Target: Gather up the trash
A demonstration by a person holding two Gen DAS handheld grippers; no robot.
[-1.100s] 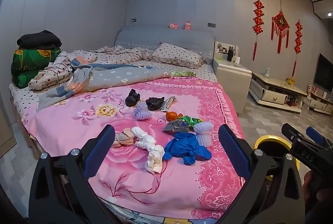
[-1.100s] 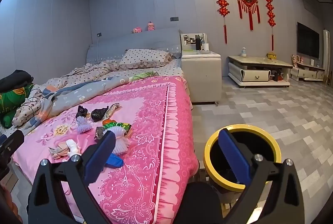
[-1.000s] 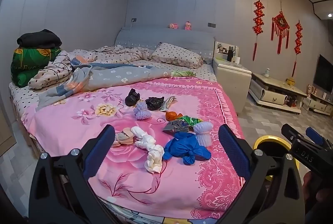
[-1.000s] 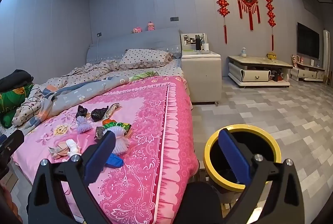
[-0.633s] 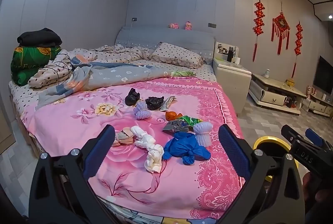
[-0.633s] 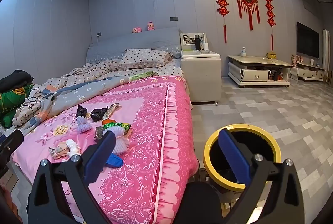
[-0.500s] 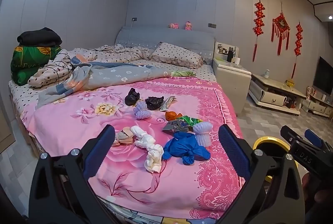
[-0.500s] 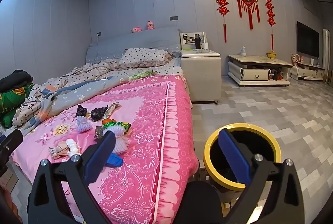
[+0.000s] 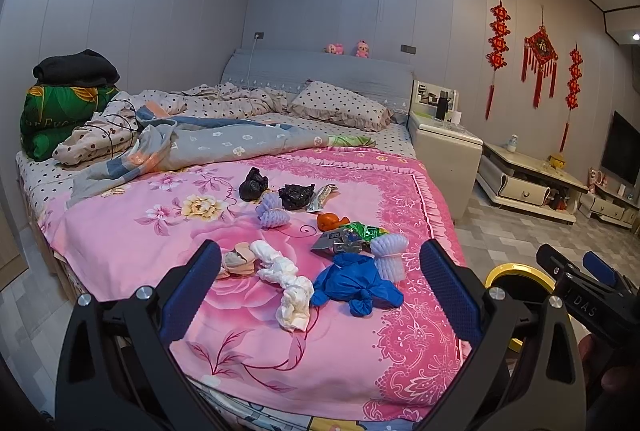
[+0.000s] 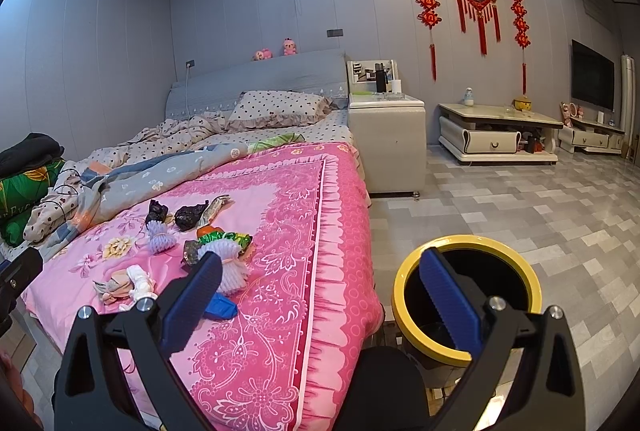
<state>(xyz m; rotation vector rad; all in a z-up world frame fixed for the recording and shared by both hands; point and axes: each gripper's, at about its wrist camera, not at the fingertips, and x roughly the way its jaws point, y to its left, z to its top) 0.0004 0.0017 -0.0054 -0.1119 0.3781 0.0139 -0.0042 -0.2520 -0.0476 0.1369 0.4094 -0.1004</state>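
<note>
Several pieces of trash lie on the pink bedspread [image 9: 132, 255]: a blue crumpled bag [image 9: 354, 285], a white wad [image 9: 286, 285], two black bags [image 9: 254, 185], foam fruit nets [image 9: 388, 257], a green wrapper [image 9: 362, 231] and an orange peel [image 9: 330, 221]. A black bin with a yellow rim [image 10: 466, 297] stands on the floor right of the bed. My left gripper [image 9: 320, 297] is open and empty, held back from the bed's foot, facing the blue bag. My right gripper [image 10: 320, 297] is open and empty between bed edge and bin.
A grey quilt [image 9: 208, 147] and folded bedding [image 9: 60, 111] lie at the bed's far left. A white nightstand [image 10: 386, 139] stands beside the headboard. A low cabinet [image 10: 496, 139] lines the right wall. Tiled floor [image 10: 540, 215] spreads to the right.
The left gripper's view has drifted slightly. Both grippers stay open and the trash has not moved.
</note>
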